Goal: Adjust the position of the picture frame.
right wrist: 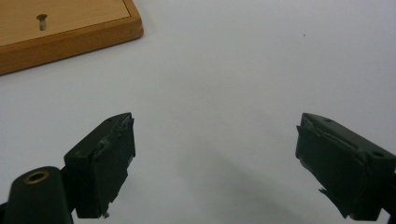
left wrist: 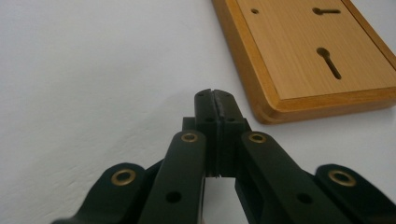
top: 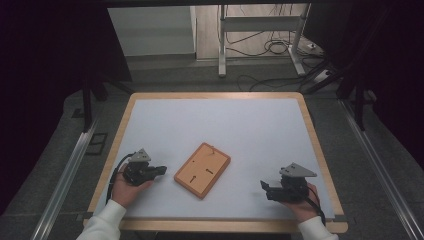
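The wooden board (top: 202, 169) lies flat between the grippers, just ahead of the clenched, empty left gripper (left wrist: 215, 100) and well off the released right gripper (right wrist: 215, 163). It looks stiff, light and smooth; its raised rim suits an edge grip.

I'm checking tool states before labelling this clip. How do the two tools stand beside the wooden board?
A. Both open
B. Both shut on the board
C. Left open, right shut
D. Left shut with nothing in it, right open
D: in its own view the left tool has its jaws pressed together with nothing between them, short of the wooden board, while the right tool has its jaws wide apart over the bare white table.
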Demonstrator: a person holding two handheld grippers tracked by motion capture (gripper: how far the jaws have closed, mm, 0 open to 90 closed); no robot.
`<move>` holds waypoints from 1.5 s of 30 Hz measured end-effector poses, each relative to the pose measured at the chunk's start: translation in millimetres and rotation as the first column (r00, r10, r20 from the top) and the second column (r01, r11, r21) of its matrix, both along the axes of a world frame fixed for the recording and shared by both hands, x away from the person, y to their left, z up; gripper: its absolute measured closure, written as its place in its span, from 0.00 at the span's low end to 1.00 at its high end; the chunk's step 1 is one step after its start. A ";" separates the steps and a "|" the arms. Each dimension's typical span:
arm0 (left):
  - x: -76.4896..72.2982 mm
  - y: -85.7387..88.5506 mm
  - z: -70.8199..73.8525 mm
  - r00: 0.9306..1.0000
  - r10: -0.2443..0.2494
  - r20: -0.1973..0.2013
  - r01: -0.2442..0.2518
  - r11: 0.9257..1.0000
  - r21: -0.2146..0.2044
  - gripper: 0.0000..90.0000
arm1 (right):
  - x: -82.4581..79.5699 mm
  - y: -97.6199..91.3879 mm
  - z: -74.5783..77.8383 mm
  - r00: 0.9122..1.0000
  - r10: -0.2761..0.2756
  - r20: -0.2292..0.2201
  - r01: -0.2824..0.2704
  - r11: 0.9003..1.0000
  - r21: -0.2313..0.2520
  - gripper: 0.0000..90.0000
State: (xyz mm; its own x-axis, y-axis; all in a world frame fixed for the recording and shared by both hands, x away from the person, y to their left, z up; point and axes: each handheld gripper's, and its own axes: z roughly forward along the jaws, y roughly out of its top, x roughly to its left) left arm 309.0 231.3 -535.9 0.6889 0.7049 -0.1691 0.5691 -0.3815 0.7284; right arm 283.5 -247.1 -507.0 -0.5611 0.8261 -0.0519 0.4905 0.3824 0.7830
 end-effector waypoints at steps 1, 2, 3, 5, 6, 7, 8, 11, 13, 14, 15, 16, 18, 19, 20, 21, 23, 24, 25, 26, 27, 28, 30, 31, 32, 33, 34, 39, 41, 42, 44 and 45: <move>-0.3 -2.1 -0.2 1.000 -0.005 -0.001 0.005 1.000 0.004 1.00 | -0.8 1.5 0.1 1.000 0.004 0.000 -0.004 1.000 -0.007 0.13; -0.1 -4.0 -0.2 1.000 -0.012 -0.003 0.012 1.000 0.007 1.00 | -1.0 1.8 0.0 1.000 0.006 0.000 -0.006 1.000 -0.009 0.13; 0.1 -4.6 -0.2 1.000 -0.015 -0.003 0.015 1.000 0.009 1.00 | -1.1 2.2 -0.2 1.000 0.008 -0.001 -0.008 1.000 -0.011 0.13; 0.9 -5.4 -0.8 1.000 -0.020 -0.006 0.020 1.000 0.010 1.00 | -0.6 2.6 -0.8 1.000 0.006 -0.003 -0.006 1.000 -0.015 0.13; 1.3 -5.3 -1.1 1.000 -0.025 -0.007 0.025 1.000 0.015 1.00 | 0.1 2.5 -1.3 1.000 -0.002 -0.004 0.002 1.000 -0.020 0.13; 1.8 -5.9 -1.6 1.000 -0.029 -0.009 0.029 0.999 0.014 1.00 | 0.6 2.4 -1.6 1.000 -0.009 -0.007 0.009 1.000 -0.023 0.13; 1.8 -5.9 -1.6 1.000 -0.029 -0.009 0.029 0.999 0.014 1.00 | 0.6 2.4 -1.6 1.000 -0.009 -0.007 0.009 1.000 -0.023 0.13; 2.5 -9.0 -1.7 0.999 -0.043 -0.012 0.043 0.999 0.017 1.00 | 2.2 0.6 -2.6 1.000 -0.020 -0.008 0.019 0.999 -0.030 0.13; 2.4 -11.6 -1.4 0.998 -0.056 -0.013 0.056 0.998 0.019 1.00 | 2.0 0.3 -2.3 1.000 -0.021 -0.007 0.021 0.999 -0.029 0.13; 1.9 -12.8 -1.2 0.998 -0.058 -0.011 0.058 0.998 0.018 1.00 | 1.8 0.4 -1.9 1.000 -0.022 -0.005 0.022 0.999 -0.028 0.13; 1.6 -13.8 -0.8 0.998 -0.061 -0.011 0.061 0.998 0.022 1.00 | 1.5 0.6 -1.6 1.000 -0.021 -0.003 0.021 0.999 -0.027 0.13; 1.5 -14.7 -0.8 0.998 -0.065 -0.010 0.066 0.998 0.024 1.00 | 1.3 0.9 -1.3 1.000 -0.019 -0.001 0.019 0.999 -0.029 0.13; 1.4 -15.3 -1.0 0.998 -0.067 -0.011 0.067 0.997 0.024 1.00 | 0.9 1.2 -1.1 1.000 -0.019 0.000 0.019 0.999 -0.030 0.13; 1.3 -16.3 -1.3 0.997 -0.071 -0.014 0.071 0.997 0.025 1.00 | 0.9 1.2 -1.1 1.000 -0.019 0.000 0.019 0.999 -0.030 0.13; 1.2 -17.8 -1.7 0.997 -0.079 -0.018 0.080 0.996 0.028 1.00 | 0.9 1.3 -1.0 1.000 -0.018 0.001 0.018 0.999 -0.029 0.13; 1.2 -18.7 -2.1 0.996 -0.082 -0.019 0.082 0.996 0.031 1.00 | 0.9 1.3 -1.0 1.000 -0.018 0.001 0.018 0.999 -0.029 0.13; 1.3 -20.2 -2.7 0.996 -0.089 -0.025 0.090 0.995 0.036 1.00 | 0.9 1.2 -0.8 1.000 -0.018 0.002 0.018 0.999 -0.029 0.13; 1.3 -21.2 -3.2 0.995 -0.093 -0.028 0.094 0.995 0.037 1.00 | 0.9 1.1 -0.8 1.000 -0.018 0.002 0.018 0.999 -0.029 0.13; 1.3 -21.2 -3.2 0.995 -0.093 -0.028 0.094 0.995 0.037 1.00 | 0.9 1.1 -0.8 1.000 -0.018 0.002 0.018 0.999 -0.029 0.13; 1.3 -22.2 -3.6 0.995 -0.095 -0.031 0.096 0.995 0.039 1.00 | 1.0 1.0 -0.8 1.000 -0.018 0.002 0.018 0.999 -0.029 0.13; 1.5 -22.6 -3.7 0.995 -0.094 -0.031 0.096 0.994 0.043 1.00 | 1.0 1.0 -0.8 1.000 -0.017 0.002 0.017 0.999 -0.029 0.13; 2.1 -22.4 -3.5 0.995 -0.095 -0.035 0.096 0.995 0.039 1.00 | 1.0 1.1 -0.7 1.000 -0.017 0.003 0.017 0.999 -0.030 0.13; 2.1 -22.4 -3.4 0.995 -0.095 -0.035 0.097 0.994 0.040 1.00 | 1.0 1.0 -0.7 1.000 -0.017 0.003 0.017 0.999 -0.029 0.13; 2.0 -22.5 -3.4 0.995 -0.095 -0.034 0.096 0.995 0.041 1.00 | 1.0 1.0 -0.7 1.000 -0.017 0.003 0.017 0.999 -0.029 0.13; 1.8 -22.7 -3.3 0.995 -0.094 -0.034 0.096 0.995 0.042 1.00 | 1.0 1.1 -0.7 1.000 -0.017 0.003 0.017 0.999 -0.029 0.13; 1.7 -22.9 -3.2 0.995 -0.094 -0.034 0.095 0.994 0.044 1.00 | 1.1 1.2 -0.8 1.000 -0.016 0.003 0.016 0.999 -0.029 0.13; 1.6 -23.0 -3.2 0.995 -0.093 -0.034 0.095 0.995 0.044 1.00 | 1.1 1.3 -1.0 1.000 -0.015 0.002 0.016 0.999 -0.029 0.13; 1.3 -23.5 -3.1 0.995 -0.091 -0.035 0.092 0.995 0.047 1.00 | 1.4 1.6 -1.3 1.000 -0.012 0.002 0.012 0.999 -0.032 0.13; 1.1 -23.3 -2.9 0.995 -0.091 -0.036 0.093 0.995 0.046 1.00 | 1.4 1.8 -1.7 1.000 -0.012 0.001 0.012 0.999 -0.032 0.13; 1.1 -23.3 -2.9 0.995 -0.091 -0.036 0.093 0.995 0.046 1.00 | 1.4 1.8 -1.7 1.000 -0.012 0.001 0.012 0.999 -0.032 0.13; 0.3 -23.8 -2.6 0.995 -0.093 -0.037 0.095 0.994 0.045 1.00 | 1.4 2.0 -1.8 1.000 -0.011 -0.001 0.011 0.999 -0.033 0.13; -0.1 -24.1 -2.4 0.995 -0.096 -0.039 0.098 0.994 0.046 1.00 | 1.5 2.0 -1.8 1.000 -0.011 -0.001 0.011 0.999 -0.032 0.13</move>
State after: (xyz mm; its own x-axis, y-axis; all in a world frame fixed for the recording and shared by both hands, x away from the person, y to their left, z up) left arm 308.9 207.2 -538.3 0.7483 0.6429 -0.1634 0.5538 -0.4699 0.6873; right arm 285.0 -245.1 -508.8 -0.5518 0.8303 -0.0780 0.4957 0.4018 0.7700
